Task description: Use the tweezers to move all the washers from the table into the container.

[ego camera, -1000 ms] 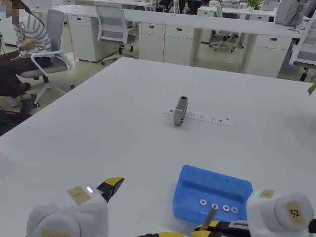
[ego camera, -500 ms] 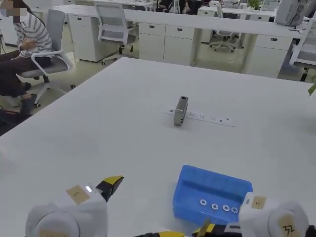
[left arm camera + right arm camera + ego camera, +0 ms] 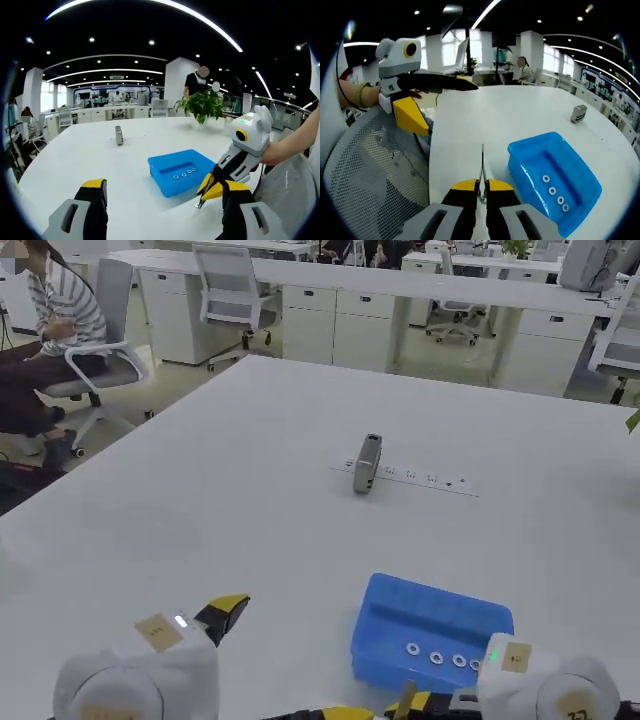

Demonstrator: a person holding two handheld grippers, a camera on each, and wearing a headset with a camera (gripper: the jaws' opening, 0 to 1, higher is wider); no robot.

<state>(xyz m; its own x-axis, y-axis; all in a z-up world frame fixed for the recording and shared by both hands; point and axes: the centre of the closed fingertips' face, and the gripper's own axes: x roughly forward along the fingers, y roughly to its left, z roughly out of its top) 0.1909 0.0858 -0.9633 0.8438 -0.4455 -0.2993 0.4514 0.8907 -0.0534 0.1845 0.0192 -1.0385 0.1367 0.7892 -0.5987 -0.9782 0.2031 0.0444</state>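
My right gripper (image 3: 481, 186) clamps the tweezers (image 3: 482, 162) beside the bin (image 3: 535, 152) holding four washers (image 3: 553, 190); my left gripper (image 3: 164, 187) has its jaws apart.

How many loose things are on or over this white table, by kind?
washers: 4, all in the container
blue container: 1
tweezers: 1, held in the right gripper
grey device: 1
Total: 7

The head view's bottom edge cuts off the left claw (image 3: 281, 661) and the right claw (image 3: 426, 704); the right one hides the blue container's (image 3: 432, 608) near corner and most of the tweezers (image 3: 405, 697).
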